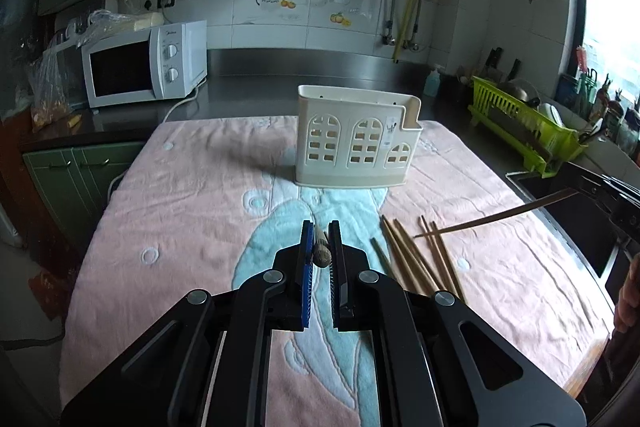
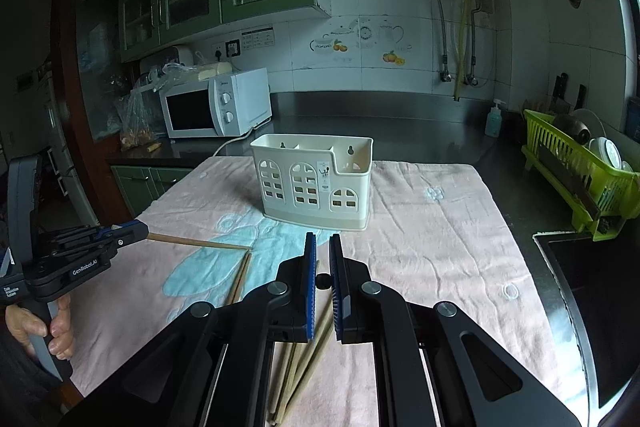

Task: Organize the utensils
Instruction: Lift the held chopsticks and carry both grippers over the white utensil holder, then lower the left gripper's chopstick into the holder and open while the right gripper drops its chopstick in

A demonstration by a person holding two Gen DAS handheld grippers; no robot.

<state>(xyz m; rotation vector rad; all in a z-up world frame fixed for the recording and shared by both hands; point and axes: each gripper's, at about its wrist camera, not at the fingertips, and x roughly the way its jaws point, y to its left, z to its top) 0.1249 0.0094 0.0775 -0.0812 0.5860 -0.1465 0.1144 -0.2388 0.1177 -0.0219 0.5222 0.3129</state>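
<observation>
**Both grippers hold a chopstick above the towel**

The left gripper (image 1: 321, 241) has its blue-padded jaws drawn in on a single chopstick (image 1: 322, 251), seen end-on between the pads in its own wrist view. In the right wrist view the same gripper (image 2: 138, 229) shows at the left edge, held by the person's left hand (image 2: 44, 327), with the chopstick (image 2: 200, 242) reaching out from its tip low over the towel toward another one lying there.

The right gripper (image 2: 323, 255) is likewise narrowed on a chopstick (image 2: 323, 323) that runs back beneath it; its small dark end sits between the pads. From the left wrist view this gripper (image 1: 588, 189) enters at the right edge, its chopstick (image 1: 496, 217) slanting down and left, its tip over the loose pile.

The remaining chopsticks (image 1: 416, 255) lie fanned on the pink and blue towel (image 1: 180, 219), just right of the left gripper. Farther back, upright on the same towel, stands the cream utensil holder (image 1: 356, 139) with arched cut-out windows and divided compartments, well apart from the pile.

Behind the towel a dark countertop (image 1: 280, 83) carries a white microwave (image 1: 144, 67) on the left and a green dish rack (image 1: 520, 123) on the right, beside a sink (image 1: 576, 223)
</observation>
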